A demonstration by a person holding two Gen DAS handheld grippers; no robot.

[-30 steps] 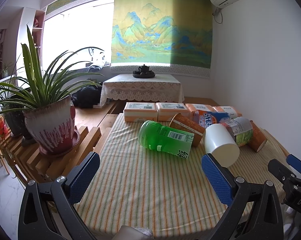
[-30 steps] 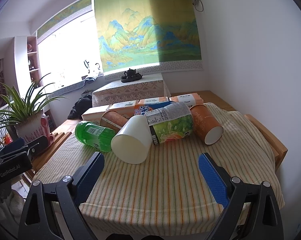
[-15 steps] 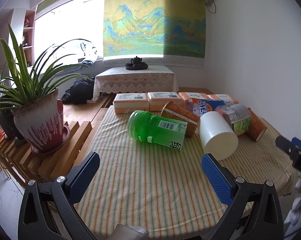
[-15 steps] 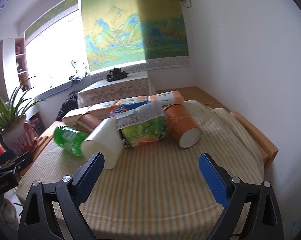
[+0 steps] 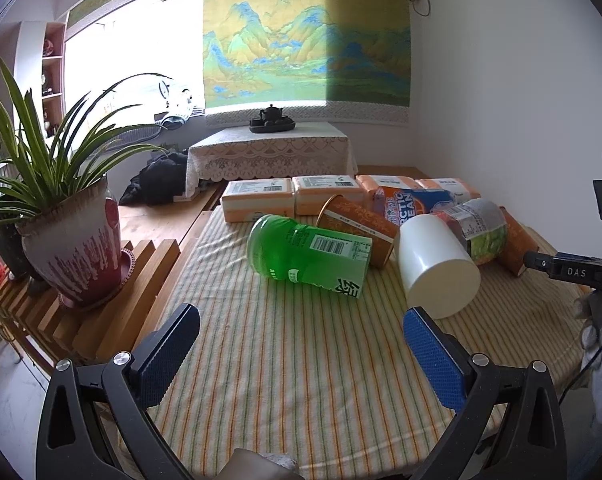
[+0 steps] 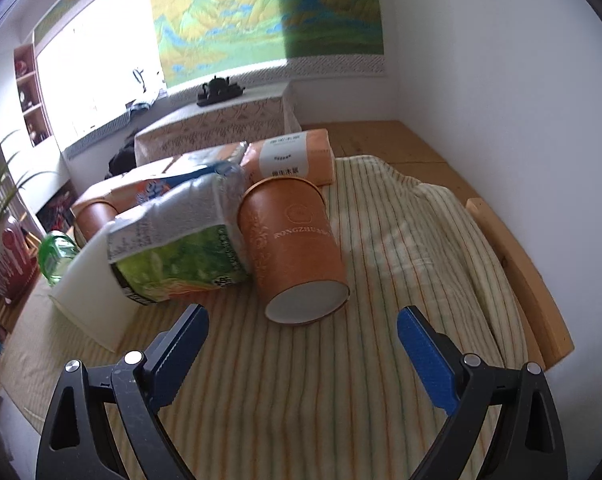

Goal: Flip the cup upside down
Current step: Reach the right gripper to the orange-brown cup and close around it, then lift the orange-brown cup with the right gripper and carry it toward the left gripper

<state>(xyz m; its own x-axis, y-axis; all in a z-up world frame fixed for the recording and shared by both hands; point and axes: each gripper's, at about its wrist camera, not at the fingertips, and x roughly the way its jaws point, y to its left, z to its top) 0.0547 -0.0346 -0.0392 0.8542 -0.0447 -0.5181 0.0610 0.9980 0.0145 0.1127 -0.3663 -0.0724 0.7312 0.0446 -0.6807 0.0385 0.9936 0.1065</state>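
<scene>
An orange paper cup (image 6: 297, 248) lies on its side on the striped cloth, open mouth toward the right wrist camera. My right gripper (image 6: 301, 332) is open and empty, just short of its mouth. A white cup (image 5: 437, 264) lies on its side too, its flat end toward the left wrist camera; it also shows in the right wrist view (image 6: 89, 304). A second orange cup (image 5: 357, 228) lies behind a green bottle (image 5: 309, 252). My left gripper (image 5: 301, 332) is open and empty, in front of the bottle and the white cup. The right gripper's tip shows at the right edge (image 5: 569, 268).
A green-labelled bottle (image 6: 177, 248) lies against the orange cup. Orange boxes (image 5: 293, 196) line the back of the table. A potted plant (image 5: 73, 240) stands on a slatted rack at left. The table's wooden edge (image 6: 517, 272) runs along the right, near a white wall.
My right gripper has moved forward and right, from facing the white cup to close in front of the orange cup's mouth. My left gripper has shifted little. Both stay open.
</scene>
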